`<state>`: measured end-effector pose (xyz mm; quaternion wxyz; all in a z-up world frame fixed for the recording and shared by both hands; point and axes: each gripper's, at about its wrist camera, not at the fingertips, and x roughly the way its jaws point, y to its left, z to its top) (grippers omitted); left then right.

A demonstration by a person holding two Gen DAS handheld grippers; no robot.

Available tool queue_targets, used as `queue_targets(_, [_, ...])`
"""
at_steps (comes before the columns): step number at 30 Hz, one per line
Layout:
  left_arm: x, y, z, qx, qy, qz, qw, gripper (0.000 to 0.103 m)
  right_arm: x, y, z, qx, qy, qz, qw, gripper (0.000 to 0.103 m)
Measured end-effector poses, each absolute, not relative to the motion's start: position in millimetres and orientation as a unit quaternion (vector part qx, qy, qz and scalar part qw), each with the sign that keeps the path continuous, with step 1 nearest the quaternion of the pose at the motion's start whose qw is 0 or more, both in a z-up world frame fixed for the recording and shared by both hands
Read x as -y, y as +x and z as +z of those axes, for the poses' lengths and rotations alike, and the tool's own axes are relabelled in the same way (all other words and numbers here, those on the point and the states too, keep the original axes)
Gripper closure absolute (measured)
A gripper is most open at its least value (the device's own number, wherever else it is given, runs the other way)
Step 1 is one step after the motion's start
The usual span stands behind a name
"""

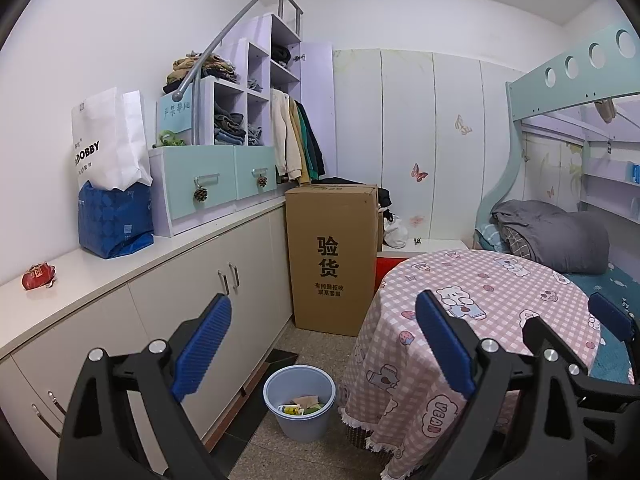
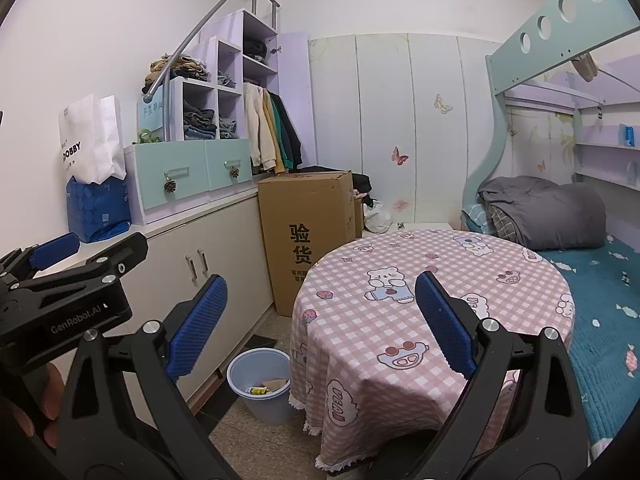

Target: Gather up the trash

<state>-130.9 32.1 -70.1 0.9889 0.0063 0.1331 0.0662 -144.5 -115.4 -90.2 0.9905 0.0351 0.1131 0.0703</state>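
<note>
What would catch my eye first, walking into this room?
Probably the round table in its pink checked bear-print cloth, mid-room. Left of it, a blue bin on the floor already holds scraps, and a crumpled red wrapper lies on the white counter.

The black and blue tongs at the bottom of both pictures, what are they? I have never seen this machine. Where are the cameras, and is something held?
They are two hand-held grippers, one in each of a person's hands; no robot arm. Each carries a camera looking along its blue fingers. One picture is from the left gripper, the other from the right gripper. Both have their jaws open and hold nothing. On the counter lies a red wrapper, likely trash. The blue bin on the floor, beside the round table, already holds some rubbish.
</note>
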Motion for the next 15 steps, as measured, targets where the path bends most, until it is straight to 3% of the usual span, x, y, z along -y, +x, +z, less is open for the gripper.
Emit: queue_targets(15, [-34.3,-131.0,-71.0,-0.135,0.006,0.066,0.989,0.011,115.4,-145.1,-90.8,-0.114,0.036,0.072,0.990,0.010])
